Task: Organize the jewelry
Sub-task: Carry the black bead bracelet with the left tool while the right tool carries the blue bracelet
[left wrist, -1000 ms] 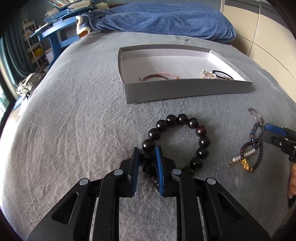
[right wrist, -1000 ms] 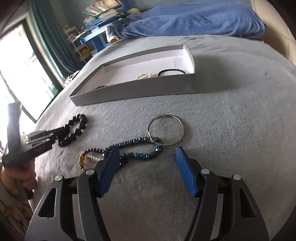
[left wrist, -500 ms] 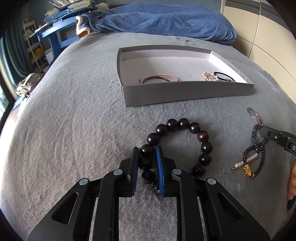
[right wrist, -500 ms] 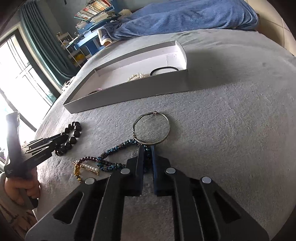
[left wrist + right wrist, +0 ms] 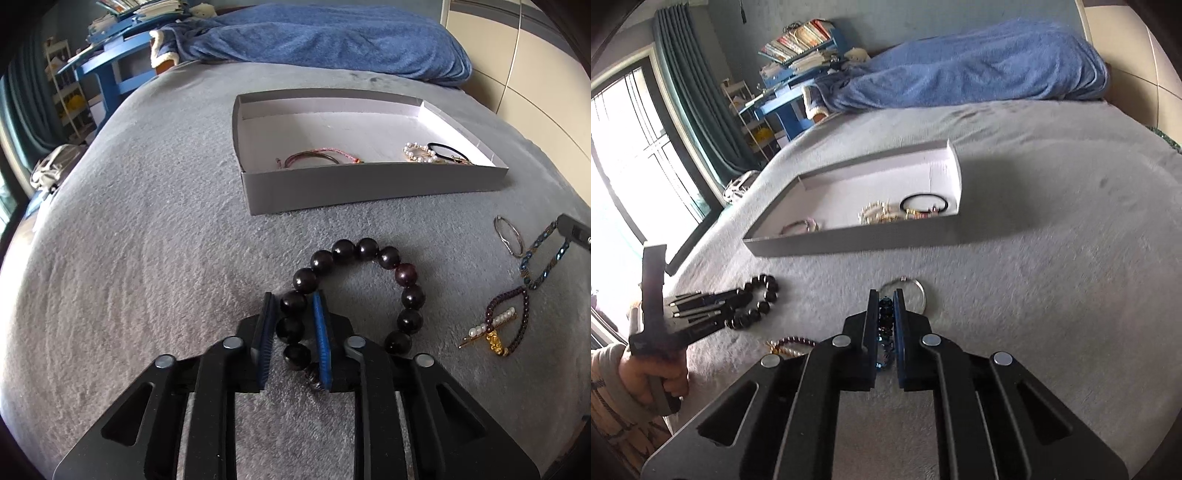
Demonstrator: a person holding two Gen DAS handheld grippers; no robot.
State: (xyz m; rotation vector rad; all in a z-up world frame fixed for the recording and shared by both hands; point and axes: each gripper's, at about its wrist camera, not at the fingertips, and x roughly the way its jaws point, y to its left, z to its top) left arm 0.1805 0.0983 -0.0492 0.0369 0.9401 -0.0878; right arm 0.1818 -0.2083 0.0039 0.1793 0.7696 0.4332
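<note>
A dark bead bracelet point(image 5: 369, 249) lies on the grey bed cover. My left gripper point(image 5: 293, 295) is closing on its near-left beads, and the blue pads press them. From the right wrist view, the same bracelet point(image 5: 761, 295) sits at the left gripper point(image 5: 733, 306) tips. My right gripper point(image 5: 885, 293) is shut on a blue bead bracelet point(image 5: 885, 314). The left wrist view shows that bracelet point(image 5: 543, 258) raised at one end by the right gripper point(image 5: 570, 230). A silver ring point(image 5: 509, 236) and a purple bracelet with pearls and a gold charm point(image 5: 506, 321) lie beside it.
A shallow grey box point(image 5: 369, 184) stands farther up the bed. It holds a pink cord bracelet point(image 5: 314, 157), a pearl bracelet point(image 5: 419, 152) and a black hair tie point(image 5: 448, 149). A blue blanket point(image 5: 332, 33) lies at the head. A person's hand point(image 5: 653, 376) grips the left tool.
My right gripper went from wide open to shut on the blue bead bracelet and then rose, lifting that end. The left gripper stayed on the dark beads.
</note>
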